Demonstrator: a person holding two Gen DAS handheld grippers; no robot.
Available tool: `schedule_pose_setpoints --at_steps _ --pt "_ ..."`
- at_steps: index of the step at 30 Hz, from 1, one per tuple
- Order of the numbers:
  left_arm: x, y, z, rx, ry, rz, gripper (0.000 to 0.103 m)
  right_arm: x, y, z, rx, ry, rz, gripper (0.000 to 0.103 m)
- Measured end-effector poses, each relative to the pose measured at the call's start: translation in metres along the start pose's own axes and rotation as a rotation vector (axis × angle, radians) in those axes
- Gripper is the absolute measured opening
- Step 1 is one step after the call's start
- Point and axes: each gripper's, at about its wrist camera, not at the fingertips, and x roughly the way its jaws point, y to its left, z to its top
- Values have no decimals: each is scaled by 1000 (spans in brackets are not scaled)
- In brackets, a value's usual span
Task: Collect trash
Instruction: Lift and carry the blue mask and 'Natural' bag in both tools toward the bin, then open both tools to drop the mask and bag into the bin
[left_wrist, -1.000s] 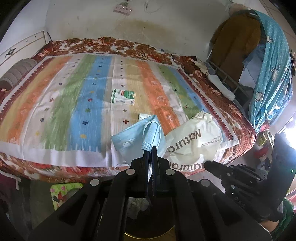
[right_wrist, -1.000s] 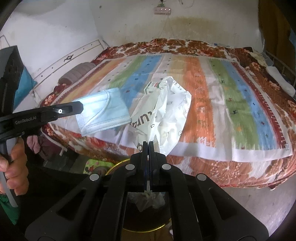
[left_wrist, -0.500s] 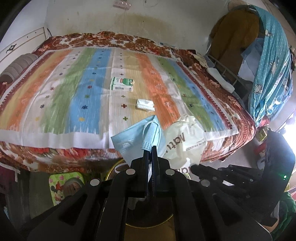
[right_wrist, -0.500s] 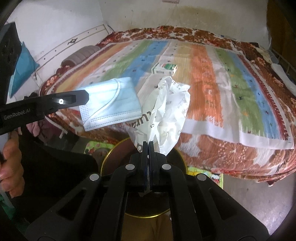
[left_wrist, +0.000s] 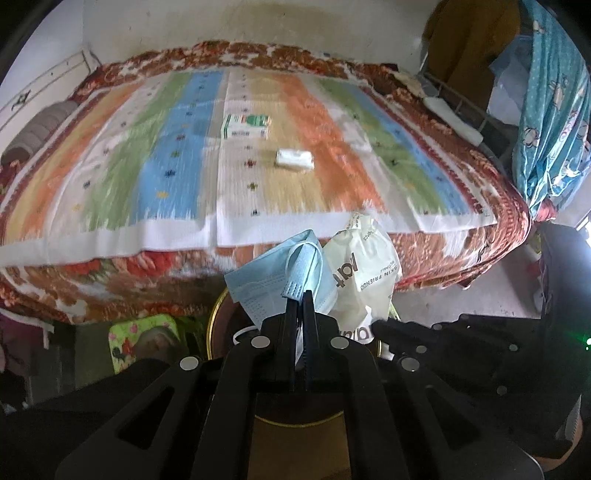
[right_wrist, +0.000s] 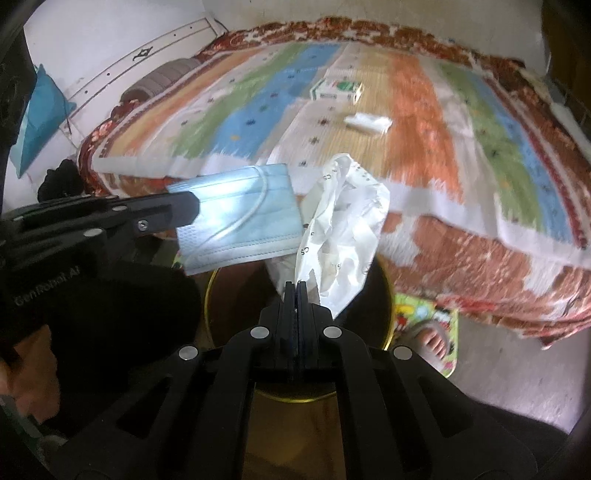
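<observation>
Striped bedspread bears a box; left tool clamps mask, right tool wrapper.

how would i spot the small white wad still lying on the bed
Find the striped bed cover and, near its middle, the green-and-white box. The white wad lies just beyond it toward the orange stripe. It is plain, soft and crumpled, whereas the box is printed and square-edged.

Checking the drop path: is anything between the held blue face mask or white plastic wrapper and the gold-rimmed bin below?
Nothing visible. The blue face mask and white plastic wrapper hang right over the gold-rimmed round bin, whose mouth looks open.
</observation>
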Motion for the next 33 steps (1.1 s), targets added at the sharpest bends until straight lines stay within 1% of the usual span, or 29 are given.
schedule_pose_setpoints --at_steps 6,8,14,18,21,23,24,25,29,31,33 --pt "13 13 -1 -80 63 5 2 16 2 -5 -3 67 -29 0" --pt "19 16 -2 -101 84 6 2 23 -2 -6 25 92 -26 0" --pt "36 26 -6 -174 147 10 2 35 -11 -7 85 132 -6 1" --pt "45 28 -6 -199 174 15 2 45 -17 -7 123 168 4 1" --pt "51 30 -6 -214 186 24 3 56 -21 -9 157 203 11 3" --pt "57 33 -4 -233 201 19 13 62 -25 -9 182 222 17 11" --pt "60 34 -3 -243 207 15 25 65 -26 -9 192 227 15 24" --pt "63 36 -2 -252 213 12 33 66 -27 -9 196 228 13 34" --pt "65 39 1 -274 213 9 35 67 -28 -9 201 225 10 36" --pt "62 40 3 -283 204 -1 38 65 -28 -9 200 217 16 40" --pt "60 44 5 -295 197 -10 40 61 -28 -6 198 203 18 42"
